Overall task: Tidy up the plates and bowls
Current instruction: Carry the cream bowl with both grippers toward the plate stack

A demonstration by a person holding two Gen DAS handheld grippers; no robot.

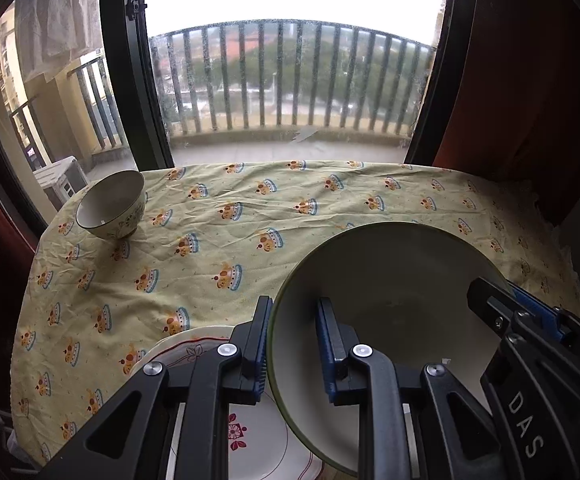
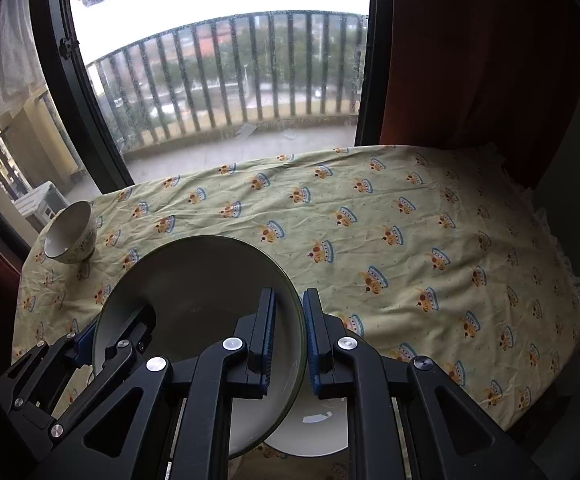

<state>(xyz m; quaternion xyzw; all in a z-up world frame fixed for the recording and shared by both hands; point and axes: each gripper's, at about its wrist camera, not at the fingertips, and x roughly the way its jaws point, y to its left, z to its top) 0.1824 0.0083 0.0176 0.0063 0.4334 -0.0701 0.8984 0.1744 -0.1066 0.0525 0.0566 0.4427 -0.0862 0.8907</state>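
Observation:
A large pale plate with a green rim (image 1: 386, 280) is held above the table by both grippers. My left gripper (image 1: 294, 344) straddles its left rim, one finger outside and one inside, with a visible gap. My right gripper (image 2: 288, 336) pinches its right rim (image 2: 193, 292) between both pads. The right gripper also shows in the left wrist view (image 1: 518, 312). A white plate with red flowers (image 1: 249, 432) lies on the table beneath. A small patterned bowl (image 1: 110, 205) stands at the far left, also in the right wrist view (image 2: 69, 238).
The table wears a yellow-green cloth with crown prints (image 1: 249, 216). A white plate (image 2: 314, 428) lies under the held plate in the right wrist view. A window with a balcony railing (image 1: 290, 80) is behind the table, and a red curtain (image 2: 470, 60) hangs at the right.

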